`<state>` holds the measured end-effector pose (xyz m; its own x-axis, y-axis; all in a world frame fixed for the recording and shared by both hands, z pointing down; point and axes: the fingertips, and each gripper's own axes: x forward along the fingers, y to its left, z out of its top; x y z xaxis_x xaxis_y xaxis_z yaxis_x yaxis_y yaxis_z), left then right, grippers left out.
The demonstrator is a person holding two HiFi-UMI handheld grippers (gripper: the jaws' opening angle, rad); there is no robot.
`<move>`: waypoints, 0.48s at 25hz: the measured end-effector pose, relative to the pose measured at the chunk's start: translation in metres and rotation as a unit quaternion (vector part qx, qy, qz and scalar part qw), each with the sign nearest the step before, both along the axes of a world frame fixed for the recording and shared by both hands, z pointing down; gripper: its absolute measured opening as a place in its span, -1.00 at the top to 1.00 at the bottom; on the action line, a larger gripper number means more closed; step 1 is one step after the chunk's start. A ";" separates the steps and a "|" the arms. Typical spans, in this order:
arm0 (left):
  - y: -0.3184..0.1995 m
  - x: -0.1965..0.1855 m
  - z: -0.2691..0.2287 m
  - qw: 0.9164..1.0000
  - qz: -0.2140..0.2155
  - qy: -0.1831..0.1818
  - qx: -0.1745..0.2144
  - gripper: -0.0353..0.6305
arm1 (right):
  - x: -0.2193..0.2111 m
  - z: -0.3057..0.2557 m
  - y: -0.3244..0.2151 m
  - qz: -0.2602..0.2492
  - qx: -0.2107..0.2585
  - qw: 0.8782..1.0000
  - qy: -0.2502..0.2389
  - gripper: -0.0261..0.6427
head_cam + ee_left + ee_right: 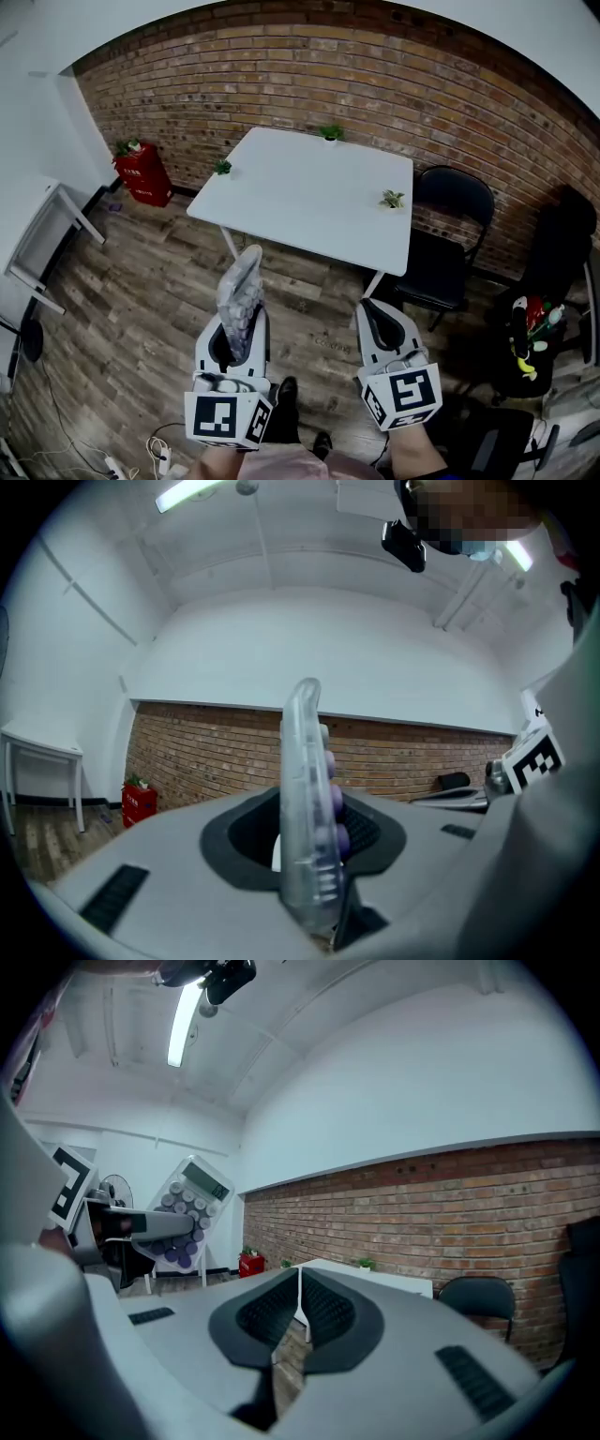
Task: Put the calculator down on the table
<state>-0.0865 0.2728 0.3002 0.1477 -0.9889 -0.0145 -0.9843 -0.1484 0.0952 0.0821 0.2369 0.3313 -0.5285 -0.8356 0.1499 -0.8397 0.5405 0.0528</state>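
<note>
Left tongs (pixel 232 337) clamp the calculator (pixel 242 284) on edge.

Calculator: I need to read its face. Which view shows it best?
Right gripper view: the calculator faces that camera, keys and display visible. Left gripper view shows it edge-on; head view shows it tilted, keys blurred.

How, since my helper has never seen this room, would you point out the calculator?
Find the white table by the brick wall; two grey grippers reach toward it. The calculator stands on edge in the left gripper, clear-cased with round purple keys; the right gripper is shut and empty.
</note>
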 end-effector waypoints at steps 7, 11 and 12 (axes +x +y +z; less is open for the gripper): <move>-0.095 -0.050 0.000 1.000 0.020 -0.001 -0.002 0.49 | -0.048 -0.005 -0.090 0.021 0.002 1.000 0.003 0.89; -0.137 -0.069 -0.004 1.000 0.031 -0.002 0.002 0.49 | -0.067 -0.015 -0.128 0.030 0.013 0.999 0.004 0.90; -0.146 -0.073 -0.005 0.999 0.033 -0.002 0.003 0.49 | -0.070 -0.017 -0.135 0.033 0.016 0.999 0.005 0.90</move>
